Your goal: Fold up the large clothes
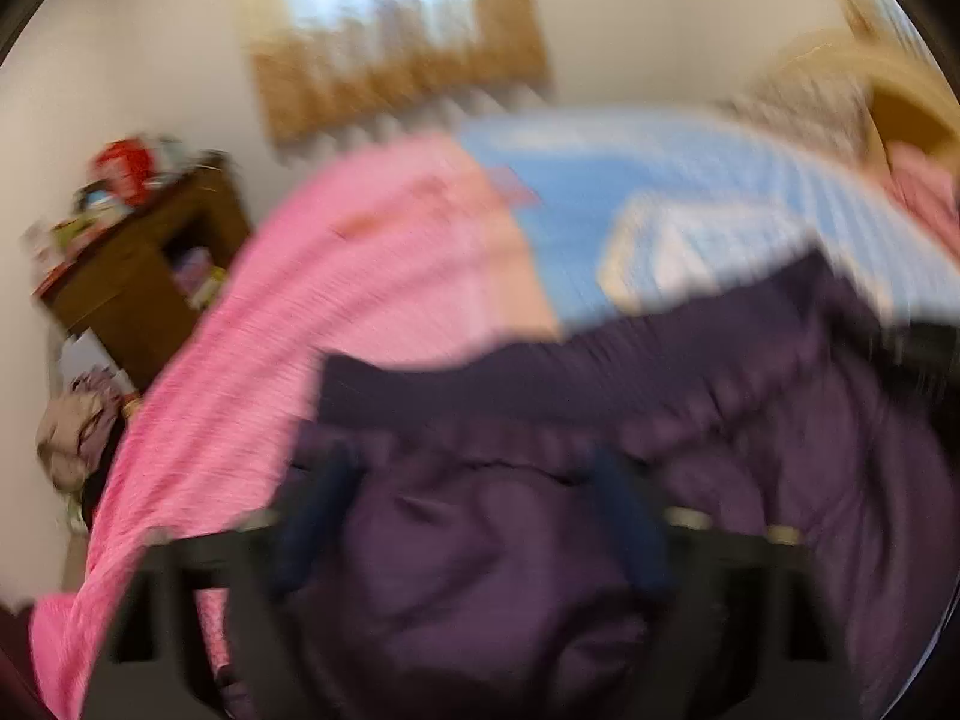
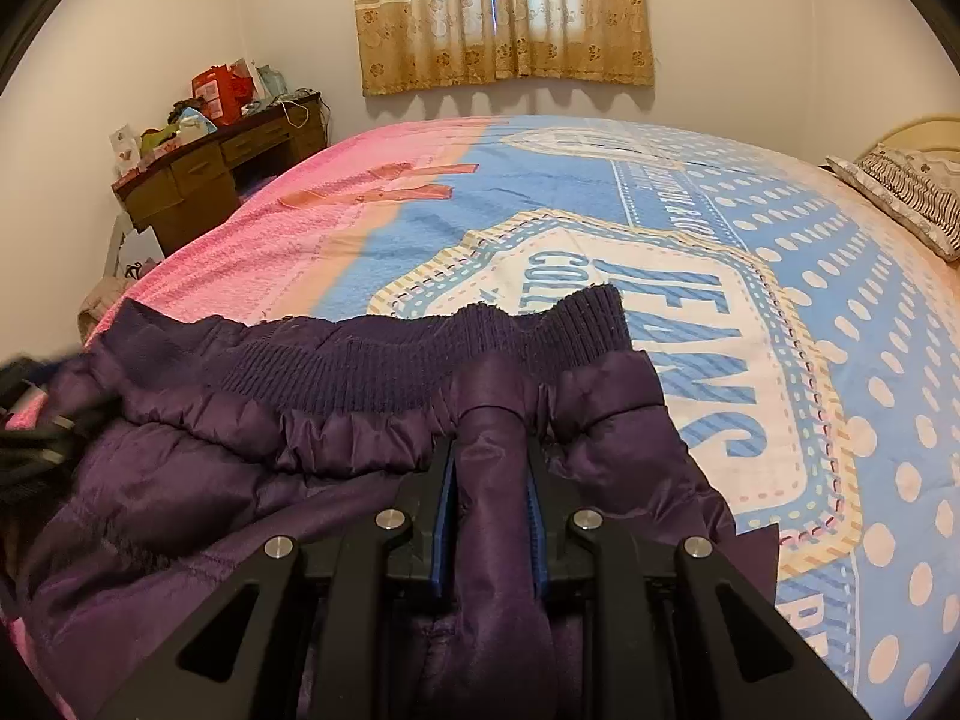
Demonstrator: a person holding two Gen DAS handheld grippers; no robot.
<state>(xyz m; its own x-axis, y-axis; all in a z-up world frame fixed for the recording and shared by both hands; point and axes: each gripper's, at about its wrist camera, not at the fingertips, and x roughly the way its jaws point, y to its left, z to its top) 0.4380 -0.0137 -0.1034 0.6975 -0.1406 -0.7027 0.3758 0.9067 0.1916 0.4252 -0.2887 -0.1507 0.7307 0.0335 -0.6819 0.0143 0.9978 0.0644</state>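
Your right gripper (image 2: 492,450) pinches a fold of the purple jacket (image 2: 336,432) to anchor its hem on the bed (image 2: 810,252); your left gripper (image 1: 474,516), blurred, seems spread wide, holding nothing.

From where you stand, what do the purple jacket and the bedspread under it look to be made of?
The purple jacket looks like shiny, smooth quilted synthetic, nylon or polyester perhaps: it gleams and puffs in padded sections. Its hem band is matte ribbed knit. The bedspread looks like soft, fuzzy printed fleece or terry, with no sheen.
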